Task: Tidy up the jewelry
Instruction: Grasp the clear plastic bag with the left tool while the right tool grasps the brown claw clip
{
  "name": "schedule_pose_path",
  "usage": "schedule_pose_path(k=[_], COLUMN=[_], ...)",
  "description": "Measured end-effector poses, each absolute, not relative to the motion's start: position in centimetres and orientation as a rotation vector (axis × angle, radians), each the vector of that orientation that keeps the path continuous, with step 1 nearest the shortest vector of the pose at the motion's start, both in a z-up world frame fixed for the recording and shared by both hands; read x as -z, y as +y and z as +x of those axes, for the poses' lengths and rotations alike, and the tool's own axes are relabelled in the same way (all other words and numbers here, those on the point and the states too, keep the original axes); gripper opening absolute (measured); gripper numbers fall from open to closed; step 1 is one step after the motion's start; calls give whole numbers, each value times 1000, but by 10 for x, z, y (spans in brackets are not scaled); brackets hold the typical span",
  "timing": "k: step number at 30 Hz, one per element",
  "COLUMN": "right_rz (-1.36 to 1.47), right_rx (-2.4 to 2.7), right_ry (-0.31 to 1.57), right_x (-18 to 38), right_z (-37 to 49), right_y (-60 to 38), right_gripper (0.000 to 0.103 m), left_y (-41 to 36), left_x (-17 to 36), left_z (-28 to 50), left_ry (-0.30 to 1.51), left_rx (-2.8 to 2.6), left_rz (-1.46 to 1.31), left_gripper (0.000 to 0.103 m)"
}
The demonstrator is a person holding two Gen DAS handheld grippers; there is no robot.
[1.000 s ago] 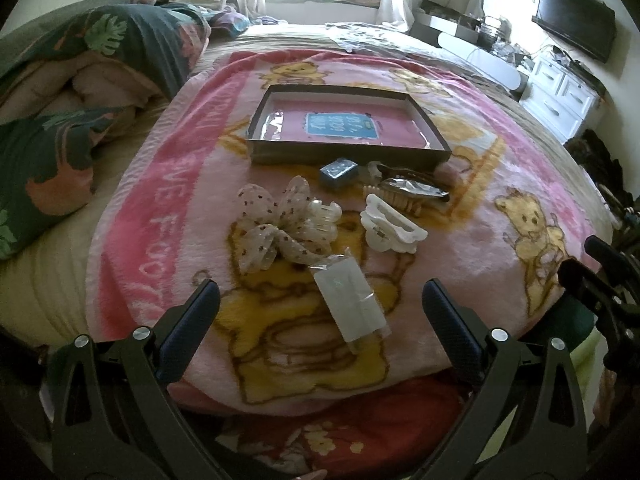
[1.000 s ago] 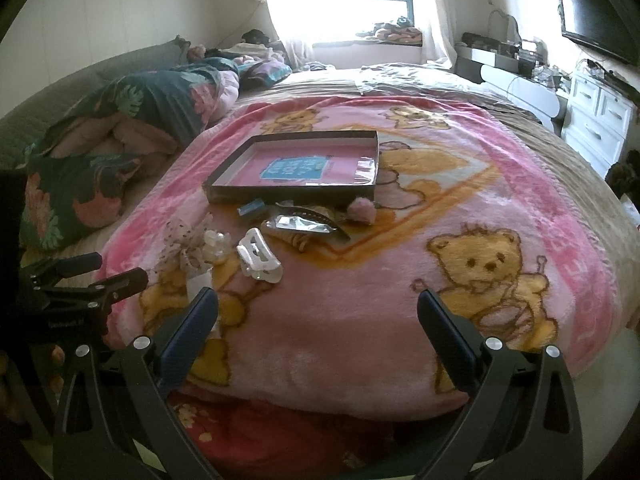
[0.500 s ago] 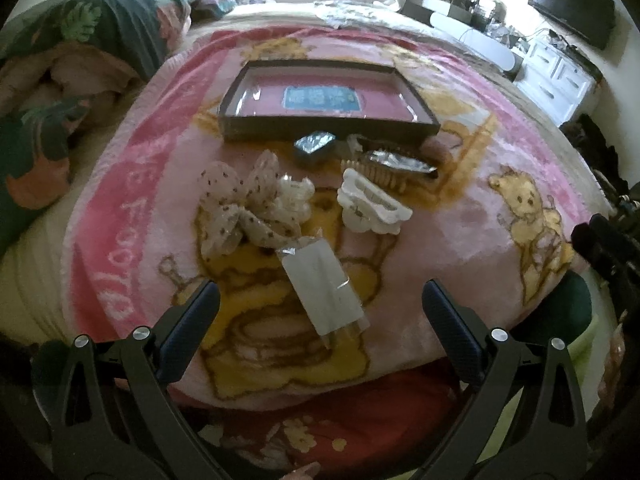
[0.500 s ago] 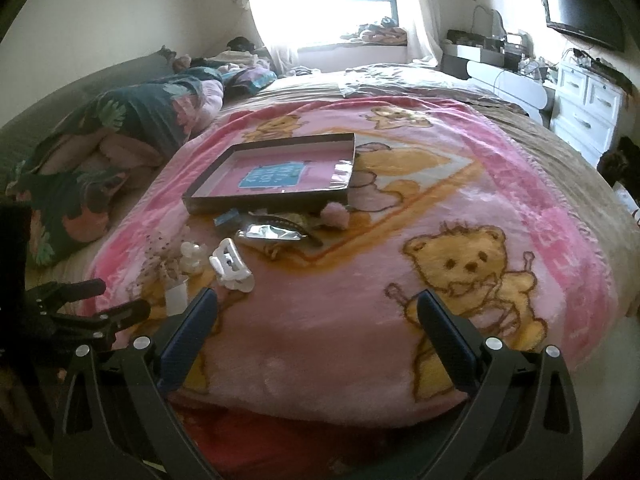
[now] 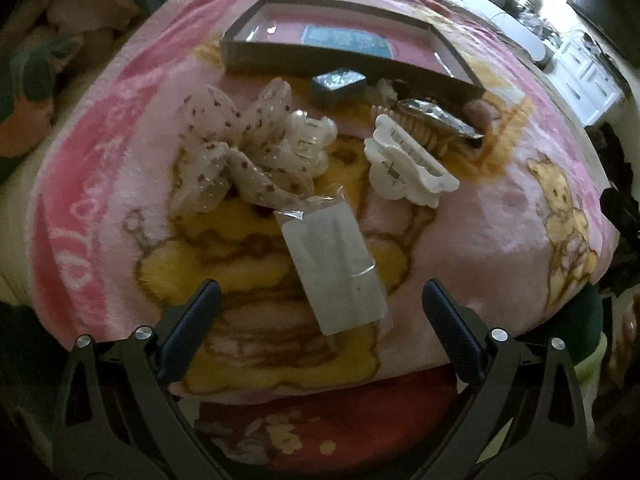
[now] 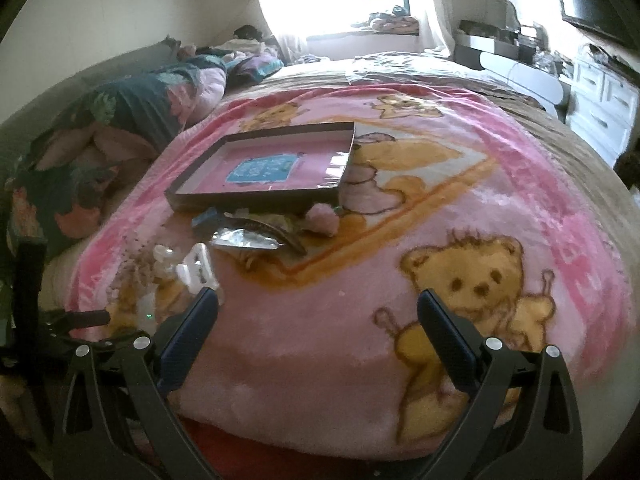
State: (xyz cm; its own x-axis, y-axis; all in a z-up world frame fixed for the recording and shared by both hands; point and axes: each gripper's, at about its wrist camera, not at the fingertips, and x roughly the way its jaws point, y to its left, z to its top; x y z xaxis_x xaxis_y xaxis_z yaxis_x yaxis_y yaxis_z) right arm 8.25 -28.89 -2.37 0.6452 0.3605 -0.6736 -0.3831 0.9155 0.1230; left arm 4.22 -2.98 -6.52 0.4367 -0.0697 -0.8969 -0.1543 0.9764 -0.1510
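Your left hand-held gripper (image 5: 320, 308) hangs open and empty at the blanket (image 5: 500, 216) edge, astride the clear packet (image 5: 336, 268). Your right hand-held gripper (image 6: 318, 316) (also open, empty) faces bare blanket. Beyond lie the dotted bow (image 5: 236, 152), white claw clip (image 5: 408, 164) and tray (image 5: 344, 56). Blanket lettering is unreadable.

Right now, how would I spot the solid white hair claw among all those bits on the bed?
Find the shallow dark box on the pink teddy-bear blanket; the loose pieces lie just in front of it. The white hair claw is on the right of that pile, beside a tan comb-like clip. It is solid, opaque white, unlike the see-through claw by the dotted bow.
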Motion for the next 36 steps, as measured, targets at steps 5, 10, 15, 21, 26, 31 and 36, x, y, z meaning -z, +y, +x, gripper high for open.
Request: schedule_pose_path(k=[5, 10, 15, 21, 26, 31, 36], right_rz=[-145, -243, -270, -333, -331, -295, -216], right_rx=[-461, -508, -555, -640, -719, -769, -807], right_ry=[772, 771, 800, 856, 928, 968, 984], right_x=[37, 47, 54, 62, 73, 80, 78], right_z=[106, 133, 165, 190, 207, 215, 223], right_y=[-267, -242, -222, -191, -178, -166, -167], right_gripper=[99, 99, 98, 77, 70, 63, 38], left_y=[-38, -44, -42, -43, -44, -43, -41], left_x=[72, 77, 80, 77, 69, 57, 46], left_z=[52, 62, 66, 68, 69, 70, 74], left_ry=[1149, 1157, 1142, 1115, 1098, 1076, 1060], left_rx=[-27, -22, -33, -14, 15, 42, 59], left_rz=[-235, -221, -188, -149, -148, -161, -163], left_gripper=[71, 49, 34, 33, 33, 33, 33])
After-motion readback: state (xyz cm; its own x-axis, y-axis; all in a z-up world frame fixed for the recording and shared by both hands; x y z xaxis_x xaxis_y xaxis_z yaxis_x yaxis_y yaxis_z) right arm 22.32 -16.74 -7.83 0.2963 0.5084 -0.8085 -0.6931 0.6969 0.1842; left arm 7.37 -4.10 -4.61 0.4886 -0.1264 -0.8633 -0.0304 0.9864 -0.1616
